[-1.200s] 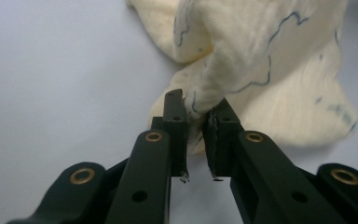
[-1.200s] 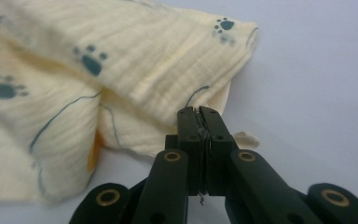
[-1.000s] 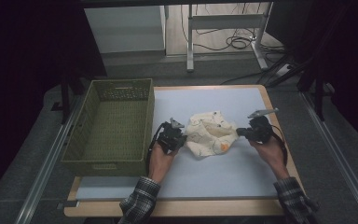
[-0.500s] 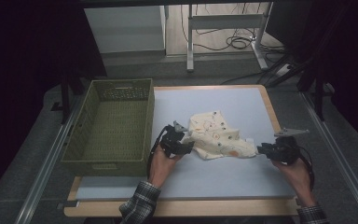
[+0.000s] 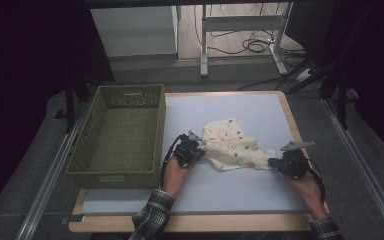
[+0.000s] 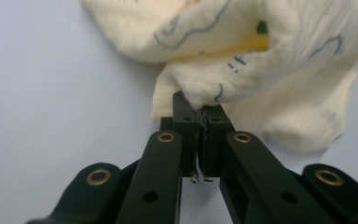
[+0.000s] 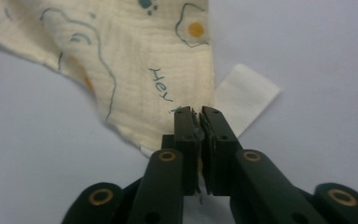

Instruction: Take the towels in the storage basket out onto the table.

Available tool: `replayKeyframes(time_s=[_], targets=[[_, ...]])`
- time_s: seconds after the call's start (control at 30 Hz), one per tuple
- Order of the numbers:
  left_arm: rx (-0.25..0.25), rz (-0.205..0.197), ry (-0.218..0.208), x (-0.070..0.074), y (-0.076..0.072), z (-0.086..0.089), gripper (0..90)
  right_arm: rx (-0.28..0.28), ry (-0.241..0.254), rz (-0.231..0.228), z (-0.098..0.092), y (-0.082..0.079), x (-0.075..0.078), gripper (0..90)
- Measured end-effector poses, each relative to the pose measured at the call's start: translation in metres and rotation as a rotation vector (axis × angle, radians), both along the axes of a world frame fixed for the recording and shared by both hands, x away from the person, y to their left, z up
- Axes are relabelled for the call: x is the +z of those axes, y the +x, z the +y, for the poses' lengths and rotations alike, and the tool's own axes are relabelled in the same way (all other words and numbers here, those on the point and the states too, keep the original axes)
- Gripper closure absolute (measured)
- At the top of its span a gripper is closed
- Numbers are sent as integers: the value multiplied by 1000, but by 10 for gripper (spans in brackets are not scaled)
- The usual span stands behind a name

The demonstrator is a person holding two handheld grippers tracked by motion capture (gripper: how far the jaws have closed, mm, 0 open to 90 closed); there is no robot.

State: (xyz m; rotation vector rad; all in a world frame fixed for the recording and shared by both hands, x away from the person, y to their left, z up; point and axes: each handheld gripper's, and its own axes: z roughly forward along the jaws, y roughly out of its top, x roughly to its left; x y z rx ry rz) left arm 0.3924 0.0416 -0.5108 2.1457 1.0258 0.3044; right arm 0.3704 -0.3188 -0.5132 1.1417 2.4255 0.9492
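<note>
Spreading has begun: the cream printed cloth (image 5: 231,145), bunched into a lump a second ago, now lies drawn out into a flatter, wider sheet on the pale blue table mat (image 5: 240,107), just right of the green basket (image 5: 117,132). Right gripper (image 5: 275,163) has travelled away from the basket and toward the person, dragging the cloth's near right corner with it; left gripper (image 5: 200,148) barely shifted and pins the cloth's basket-side edge. Both pairs of jaws opened briefly and have just been closing again, a re-grip by the look of it. In the left gripper view the left gripper (image 6: 199,114) is clamped tight on a thick fold of cloth (image 6: 242,60), fabric bulging above the tips. In the right gripper view the right gripper (image 7: 198,116) is pinched on the hem beside the white care label (image 7: 247,100), the cloth (image 7: 135,70) lying smooth beyond it. Judgement: cloth is being stretched flat, likely ahead of folding; basket-side corner remains crumpled, so more pulling is needed there. Container: the basket stands on the mat's left edge, well apart from the right gripper, near the left one; its woven floor (image 5: 115,140) is bare, nothing inside.
</note>
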Motion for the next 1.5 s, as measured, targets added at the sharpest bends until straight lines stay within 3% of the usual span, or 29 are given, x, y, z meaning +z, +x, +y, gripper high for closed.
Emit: replayKeyframes(time_s=[0.13, 0.23, 0.27, 0.3, 0.33, 0.4, 0.43, 0.53, 0.73, 0.97, 1.07, 1.1, 1.13, 1.17, 1.3, 1.4, 1.5], targets=[[-7, -53, 14, 35, 16, -11, 883, -6, 8, -17, -8, -6, 15, 867], [-13, -79, 18, 55, 41, -29, 879, -40, 28, -40, -17, -6, 29, 865], [-19, -77, 38, 55, 53, -39, 835, -56, 30, -48, -21, -5, 33, 863], [-12, -76, 67, 53, 59, -44, 707, -75, 29, -52, -24, -4, 34, 859], [-4, -70, 102, 50, 66, -49, 651, -87, 28, -49, -26, -3, 33, 857], [9, -57, 95, 46, 71, -51, 563, -106, 21, -36, -30, -2, 30, 847], [13, -57, 87, 44, 70, -50, 513, -111, 21, -29, -33, -2, 27, 839], [22, -65, 68, 39, 58, -38, 489, -117, 32, -20, -38, -4, 22, 823], [-1, -24, 32, 26, 42, -22, 558, -116, 50, -18, -39, -5, 20, 809], [2, 26, 15, -7, 53, -29, 568, -107, 46, -26, -38, -6, 18, 791], [-10, 29, 7, -17, 56, -34, 634, -106, 50, -27, -39, -7, 15, 791], [-15, 28, 0, -17, 55, -35, 693, -108, 52, -26, -39, -7, 14, 793], [-24, 47, -22, -17, 54, -35, 815, -104, 56, -24, -39, -8, 12, 804], [-25, 51, -24, -15, 52, -35, 848, -100, 60, -23, -40, -8, 11, 834], [-20, 38, -65, 2, 30, -26, 868, -87, 87, -33, -41, -15, 13, 861], [-15, 16, -47, 13, 6, -17, 867, -69, 99, -48, -40, -22, 18, 863], [-12, 9, -66, 19, -20, -5, 864, -47, 104, -59, -38, -33, 20, 865]])
